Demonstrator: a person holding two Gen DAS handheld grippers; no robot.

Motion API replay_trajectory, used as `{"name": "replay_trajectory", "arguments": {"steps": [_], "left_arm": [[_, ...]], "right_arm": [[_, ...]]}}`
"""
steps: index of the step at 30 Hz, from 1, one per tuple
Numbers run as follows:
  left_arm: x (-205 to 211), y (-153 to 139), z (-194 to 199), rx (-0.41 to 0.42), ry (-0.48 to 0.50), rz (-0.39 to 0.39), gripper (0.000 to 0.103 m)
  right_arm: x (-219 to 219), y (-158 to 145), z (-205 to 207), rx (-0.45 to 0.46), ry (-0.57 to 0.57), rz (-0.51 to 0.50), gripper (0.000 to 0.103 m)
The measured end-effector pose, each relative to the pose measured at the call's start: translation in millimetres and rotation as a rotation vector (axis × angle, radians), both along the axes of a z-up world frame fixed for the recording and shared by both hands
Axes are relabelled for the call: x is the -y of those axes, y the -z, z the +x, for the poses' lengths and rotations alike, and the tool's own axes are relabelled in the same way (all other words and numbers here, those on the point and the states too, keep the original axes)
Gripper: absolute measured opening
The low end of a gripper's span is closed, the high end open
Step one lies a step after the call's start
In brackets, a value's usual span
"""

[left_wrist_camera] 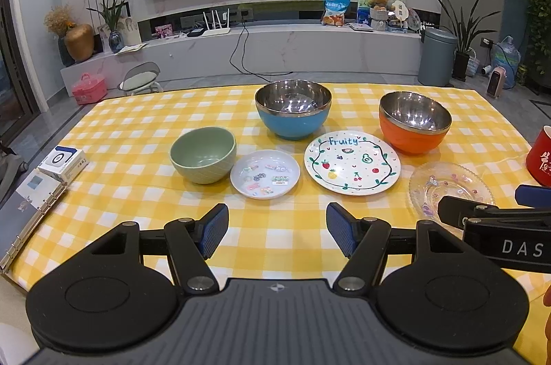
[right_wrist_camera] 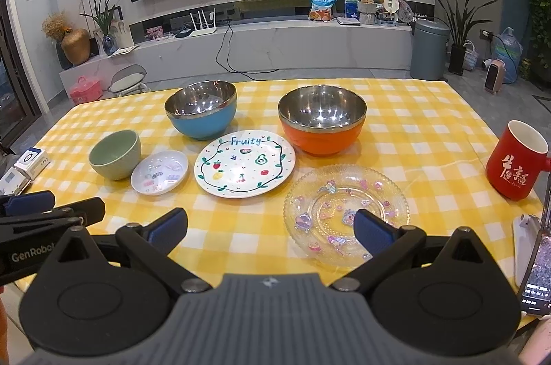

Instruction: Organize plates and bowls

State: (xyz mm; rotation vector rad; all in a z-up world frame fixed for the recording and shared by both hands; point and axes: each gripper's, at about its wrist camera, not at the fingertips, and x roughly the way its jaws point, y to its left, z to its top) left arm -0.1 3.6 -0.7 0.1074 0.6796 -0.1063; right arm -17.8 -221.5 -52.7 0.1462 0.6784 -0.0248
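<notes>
- Left wrist view: left gripper (left_wrist_camera: 277, 232), jaws apart, empty; binder (left_wrist_camera: 29, 213) at table edge.
- Right wrist view: right gripper (right_wrist_camera: 270, 227), jaws wide, empty; whole glass plate (right_wrist_camera: 346, 213), red mug (right_wrist_camera: 516, 160), phone (right_wrist_camera: 540, 272).

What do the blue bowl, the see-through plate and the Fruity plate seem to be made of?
Blue bowl: shiny steel lining, going by the mirror-like glints, under a matte blue shell, perhaps plastic. See-through plate: clear glass or acrylic, since the tablecloth checks show through its beaded rim. Fruity plate: probably glazed ceramic, glossy white with painted fruit.
</notes>
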Motion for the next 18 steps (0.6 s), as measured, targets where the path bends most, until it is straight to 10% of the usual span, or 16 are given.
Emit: {"name": "replay_trajectory", "arguments": {"steps": [18], "left_arm": [[0.4,-0.8,-1.7,0.000,-0.001,-0.004,0.077]], "right_arm": [[-0.2,2.4,0.2,-0.018,0.005,-0.006,0.100]]}}
